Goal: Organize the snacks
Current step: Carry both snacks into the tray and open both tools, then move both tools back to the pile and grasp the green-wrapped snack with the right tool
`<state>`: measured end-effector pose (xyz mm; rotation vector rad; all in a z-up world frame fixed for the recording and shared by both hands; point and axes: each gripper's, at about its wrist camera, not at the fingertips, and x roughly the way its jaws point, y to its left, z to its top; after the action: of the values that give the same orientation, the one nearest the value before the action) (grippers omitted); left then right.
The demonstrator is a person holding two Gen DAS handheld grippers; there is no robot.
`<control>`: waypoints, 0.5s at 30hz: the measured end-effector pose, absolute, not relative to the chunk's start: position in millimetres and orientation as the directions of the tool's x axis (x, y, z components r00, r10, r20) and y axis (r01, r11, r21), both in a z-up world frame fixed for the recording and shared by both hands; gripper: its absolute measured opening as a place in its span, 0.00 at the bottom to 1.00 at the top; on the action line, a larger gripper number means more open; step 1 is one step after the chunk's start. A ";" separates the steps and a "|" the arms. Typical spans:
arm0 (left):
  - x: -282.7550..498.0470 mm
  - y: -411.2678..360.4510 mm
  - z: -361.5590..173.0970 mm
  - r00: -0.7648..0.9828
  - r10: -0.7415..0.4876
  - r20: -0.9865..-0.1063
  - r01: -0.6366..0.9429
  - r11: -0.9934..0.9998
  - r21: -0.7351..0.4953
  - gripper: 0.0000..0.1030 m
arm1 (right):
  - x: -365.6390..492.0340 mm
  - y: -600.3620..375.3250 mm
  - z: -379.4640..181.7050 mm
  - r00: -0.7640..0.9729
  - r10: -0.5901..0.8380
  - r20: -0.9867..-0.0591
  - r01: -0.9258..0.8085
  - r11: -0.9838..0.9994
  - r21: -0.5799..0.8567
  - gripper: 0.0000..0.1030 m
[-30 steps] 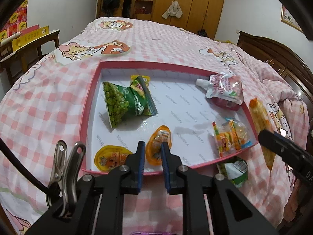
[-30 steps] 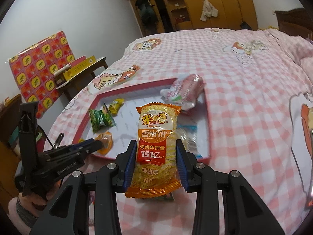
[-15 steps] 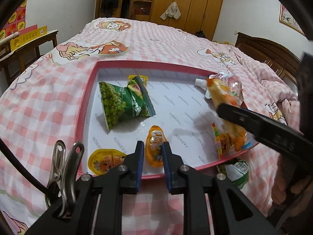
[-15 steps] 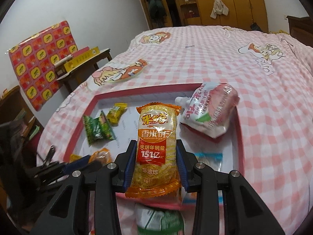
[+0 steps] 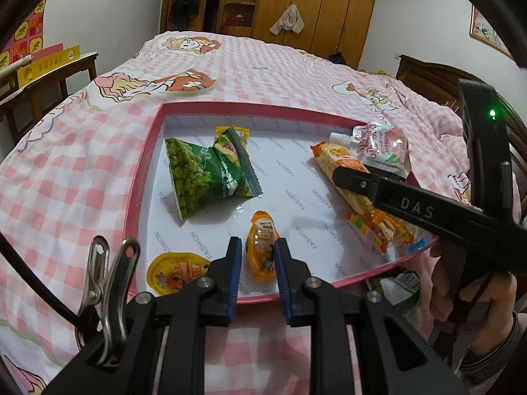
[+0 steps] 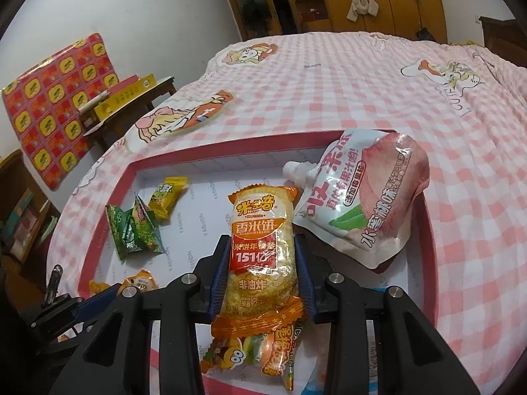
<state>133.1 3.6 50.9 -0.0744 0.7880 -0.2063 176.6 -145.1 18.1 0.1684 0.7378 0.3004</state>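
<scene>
A pink-rimmed white tray point(image 5: 145, 171) lies on the bed. My right gripper point(image 6: 261, 243) is shut on an orange rice cracker pack point(image 6: 257, 207), held over the tray's right side beside a peach drink pouch point(image 6: 372, 197). A colourful candy bag point(image 5: 378, 230) lies under the pack. My left gripper point(image 5: 257, 245) hovers at the tray's near edge, shut to a narrow gap and holding nothing. An orange jelly cup point(image 5: 262, 230) lies in the tray just beyond its tips. A yellow jelly cup point(image 5: 174, 270), a green pea bag point(image 5: 197, 174) and a small yellow-green packet point(image 5: 230, 138) lie further left.
A green-and-white packet point(image 5: 398, 286) lies on the checked bedcover just outside the tray's near right corner. A person's hand point(image 5: 461, 296) holds the right gripper. A wooden side table point(image 5: 42, 75) stands to the left, and a dark headboard point(image 5: 428, 75) to the right.
My right gripper has carried the rice cracker pack in from the right, over the tray and next to the peach pouch. The left gripper has stayed put.
</scene>
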 end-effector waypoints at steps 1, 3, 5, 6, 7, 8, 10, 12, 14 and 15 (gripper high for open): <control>133.1 3.6 50.9 0.686 -0.212 -0.696 0.156 0.977 -0.144 0.21 | 176.1 -144.3 18.0 0.702 0.324 -0.635 -0.211 0.945 0.248 0.37; 133.0 3.1 50.7 0.686 -0.213 -0.696 0.157 0.977 -0.145 0.21 | 175.4 -141.6 18.0 0.704 0.313 -0.637 -0.215 0.950 0.228 0.37; 133.1 3.4 51.0 0.686 -0.212 -0.696 0.156 0.977 -0.144 0.21 | 174.9 -140.4 17.5 0.706 0.307 -0.639 -0.216 0.952 0.218 0.37; 133.1 3.5 51.0 0.686 -0.212 -0.696 0.156 0.977 -0.144 0.21 | 174.7 -140.7 17.6 0.706 0.307 -0.638 -0.216 0.951 0.220 0.37; 132.9 2.9 51.1 0.687 -0.211 -0.695 0.155 0.977 -0.144 0.21 | 174.6 -139.8 17.7 0.706 0.308 -0.638 -0.216 0.951 0.221 0.37; 132.9 3.3 51.1 0.687 -0.210 -0.695 0.154 0.978 -0.143 0.22 | 174.3 -140.0 17.7 0.706 0.311 -0.636 -0.215 0.950 0.227 0.37; 132.8 3.1 51.1 0.688 -0.205 -0.696 0.151 0.979 -0.139 0.24 | 174.5 -140.7 18.3 0.705 0.316 -0.635 -0.214 0.948 0.235 0.37; 132.7 3.3 51.7 0.687 -0.204 -0.697 0.151 0.979 -0.137 0.28 | 173.6 -142.3 18.9 0.701 0.325 -0.635 -0.211 0.945 0.250 0.38; 133.0 2.8 52.3 0.685 -0.209 -0.698 0.156 0.978 -0.140 0.33 | 170.4 -144.5 21.3 0.705 0.336 -0.624 -0.217 0.940 0.262 0.40; 132.5 2.0 53.0 0.684 -0.211 -0.698 0.159 0.977 -0.139 0.37 | 168.7 -145.6 23.1 0.710 0.337 -0.618 -0.218 0.940 0.262 0.40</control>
<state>132.5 2.0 53.0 -0.0694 0.7908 -0.2071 168.7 -145.6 23.1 0.1750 0.7178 0.3095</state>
